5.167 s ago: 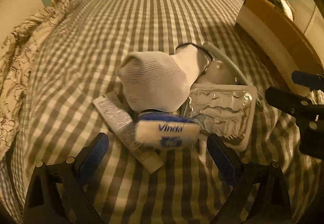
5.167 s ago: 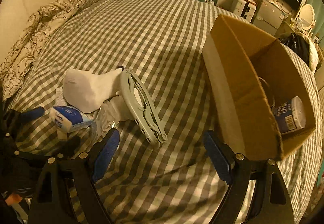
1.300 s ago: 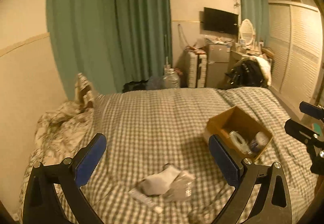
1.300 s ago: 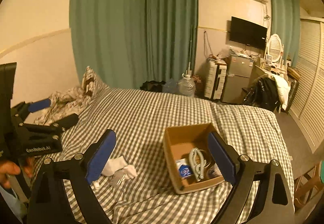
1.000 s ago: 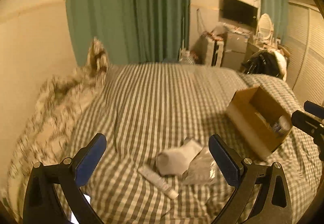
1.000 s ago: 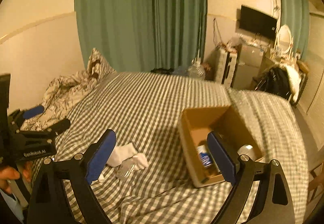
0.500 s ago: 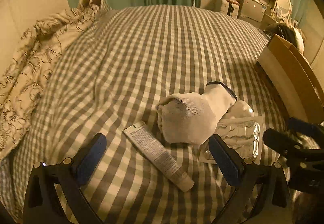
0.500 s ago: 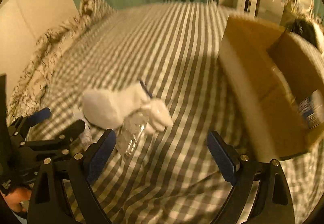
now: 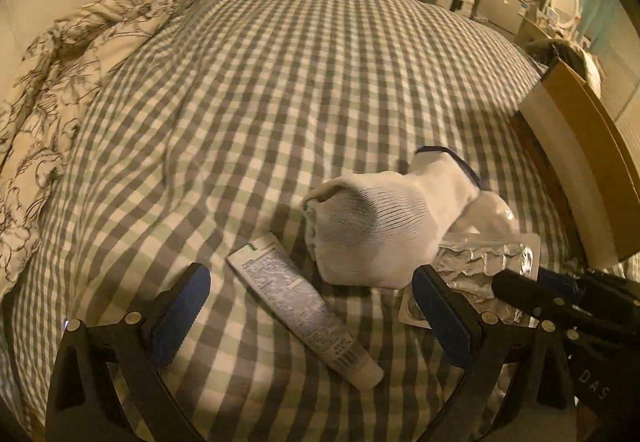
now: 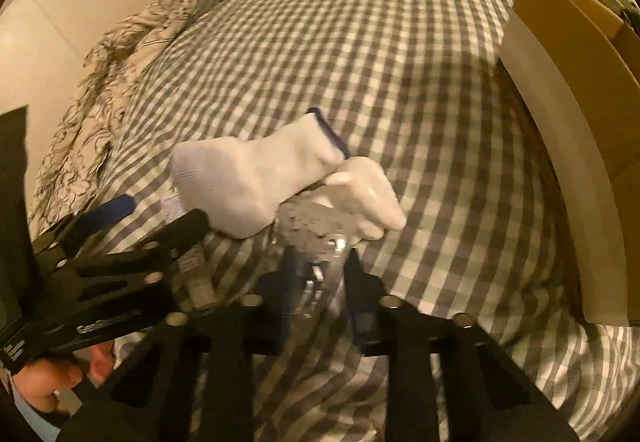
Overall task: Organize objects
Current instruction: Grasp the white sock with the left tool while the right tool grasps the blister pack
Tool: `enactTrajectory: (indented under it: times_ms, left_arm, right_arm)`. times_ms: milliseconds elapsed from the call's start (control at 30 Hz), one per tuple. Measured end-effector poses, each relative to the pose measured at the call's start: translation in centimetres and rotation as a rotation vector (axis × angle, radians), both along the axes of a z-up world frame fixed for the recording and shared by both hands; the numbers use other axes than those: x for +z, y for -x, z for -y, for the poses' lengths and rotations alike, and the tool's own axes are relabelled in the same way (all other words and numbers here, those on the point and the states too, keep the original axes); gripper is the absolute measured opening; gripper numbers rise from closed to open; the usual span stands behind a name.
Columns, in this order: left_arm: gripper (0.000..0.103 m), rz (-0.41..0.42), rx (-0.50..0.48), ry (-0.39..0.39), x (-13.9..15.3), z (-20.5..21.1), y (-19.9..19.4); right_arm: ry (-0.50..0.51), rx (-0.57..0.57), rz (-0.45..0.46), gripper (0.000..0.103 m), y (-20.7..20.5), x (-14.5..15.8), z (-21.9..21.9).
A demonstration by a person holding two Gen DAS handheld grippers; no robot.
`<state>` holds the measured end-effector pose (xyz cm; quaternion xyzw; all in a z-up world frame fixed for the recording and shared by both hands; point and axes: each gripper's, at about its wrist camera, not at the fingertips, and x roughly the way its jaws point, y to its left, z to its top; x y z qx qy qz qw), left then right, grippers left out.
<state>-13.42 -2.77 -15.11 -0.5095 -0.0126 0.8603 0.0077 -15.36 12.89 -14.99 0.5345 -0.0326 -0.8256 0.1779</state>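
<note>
At the far left, a crumpled floral quilt (image 9: 60, 54) lies along the edge of the bed (image 9: 280, 82), which is covered in a grey-and-white check sheet. The left hand-held gripper (image 9: 308, 310) hovers low over the bed with its blue-padded jaws spread wide and nothing between them. A white tube (image 9: 300, 306) lies flat on the sheet between those jaws, slanting from upper left to lower right. Just right of the tube, a white sock (image 9: 380, 222) with a dark cuff rests partly on a clear plastic blister pack (image 9: 480, 266) with crinkled foil. In the right wrist view a pale, glossy lump (image 10: 364, 198) sits against the sock's cuff, on top of the pack; what it is cannot be told. The right hand-held gripper (image 10: 320, 302) has its jaws drawn narrow around the near end of the blister pack (image 10: 316, 242), gripping it while it lies on the bed. At the far right stands a cardboard box (image 9: 576, 170), open at the top, close to the pile. Only its outer wall and rim show in both views, so its contents cannot be seen.
</note>
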Motion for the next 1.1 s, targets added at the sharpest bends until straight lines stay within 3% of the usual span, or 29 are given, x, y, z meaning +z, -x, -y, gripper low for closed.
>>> enactTrajectory:
  times_ms: [233, 433, 500, 667, 900, 1100]
  left_arm:
    - [0.103, -0.021, -0.074, -0.007, 0.2, -1.9, 1.9]
    - [0.101, 0.000, -0.101, 0.004, -1.5, -3.2, 4.1]
    - [0.083, 0.018, -0.113, -0.020, -2.1, -3.3, 4.2]
    - [0.063, -0.002, -0.135, -0.054, -1.4, -3.3, 3.5]
    - [0.057, -0.072, -0.145, -0.038, 2.5, -3.0, 0.4]
    - [0.057, -0.207, -0.167, -0.016, 9.1, -3.7, -2.8]
  right_arm:
    - [-0.038, -0.037, -0.142, 0.010, -1.7, 3.7, -1.2]
    - [-0.049, -0.066, -0.179, 0.010, -1.9, 4.8, -2.6]
    - [-0.047, -0.069, -0.178, 0.010, -1.9, 4.7, -2.7]
    - [-0.052, -0.073, -0.181, 0.010, -1.8, 4.9, -3.0]
    - [-0.065, -0.085, -0.215, 0.007, -2.9, 6.2, -3.0]
    - [-0.050, -0.095, -0.280, 0.007, -5.5, 9.5, -3.4]
